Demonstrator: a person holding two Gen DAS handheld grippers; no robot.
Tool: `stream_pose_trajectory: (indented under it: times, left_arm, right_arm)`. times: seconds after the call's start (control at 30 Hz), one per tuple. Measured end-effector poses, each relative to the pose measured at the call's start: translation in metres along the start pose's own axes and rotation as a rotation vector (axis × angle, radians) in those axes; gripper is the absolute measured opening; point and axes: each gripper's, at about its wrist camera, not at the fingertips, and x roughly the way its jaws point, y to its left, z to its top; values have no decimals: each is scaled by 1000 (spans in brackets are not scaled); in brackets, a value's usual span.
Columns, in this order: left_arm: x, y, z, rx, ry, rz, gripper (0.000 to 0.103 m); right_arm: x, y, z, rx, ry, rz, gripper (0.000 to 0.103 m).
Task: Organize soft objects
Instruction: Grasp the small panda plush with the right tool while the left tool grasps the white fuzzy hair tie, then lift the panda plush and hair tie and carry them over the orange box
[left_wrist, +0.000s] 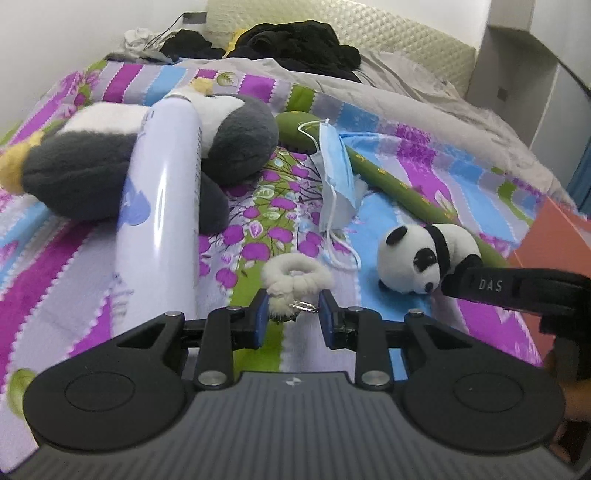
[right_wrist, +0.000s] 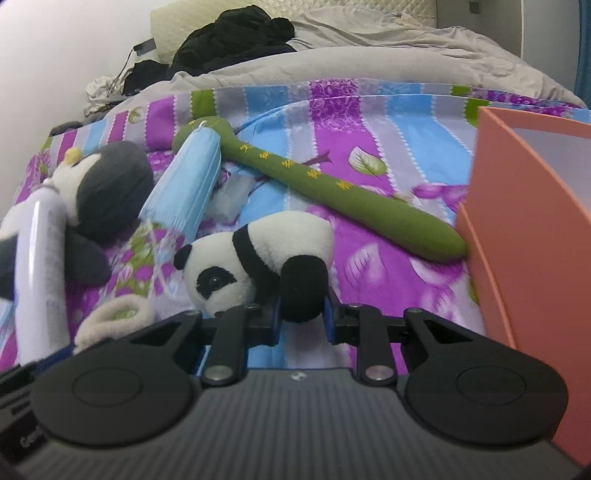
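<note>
On a purple, blue and green bedspread lie a small panda plush (left_wrist: 424, 258) (right_wrist: 255, 258), a fluffy white ring keychain (left_wrist: 295, 278) (right_wrist: 110, 317), a grey-and-white penguin plush (left_wrist: 110, 162) (right_wrist: 103, 188), a blue face mask (left_wrist: 336, 170) (right_wrist: 188, 181) and a long green plush stick (left_wrist: 399, 184) (right_wrist: 332, 188). My left gripper (left_wrist: 291, 319) is partly open with the keychain's lower end between its blue pads. My right gripper (right_wrist: 301, 321) (left_wrist: 454, 284) is shut on the panda's black leg.
An orange box (right_wrist: 532, 229) (left_wrist: 554, 236) stands open at the right, touching the green stick's end. A white spray can (left_wrist: 162, 199) (right_wrist: 40, 266) lies across the penguin. Black clothes (left_wrist: 295, 40) and a grey blanket (right_wrist: 369, 59) are heaped at the far end.
</note>
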Motion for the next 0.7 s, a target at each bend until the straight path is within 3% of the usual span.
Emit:
stream_pose_trajectory:
  times: [0.4, 0.7]
  left_arm:
    - [-66, -14, -34, 13, 37, -28, 33]
    - [-102, -19, -54, -2, 73, -71, 33]
  right_arm:
    - [-84, -14, -43, -72, 34, -13, 26]
    - [-123, -25, -75, -79, 32, 4, 25]
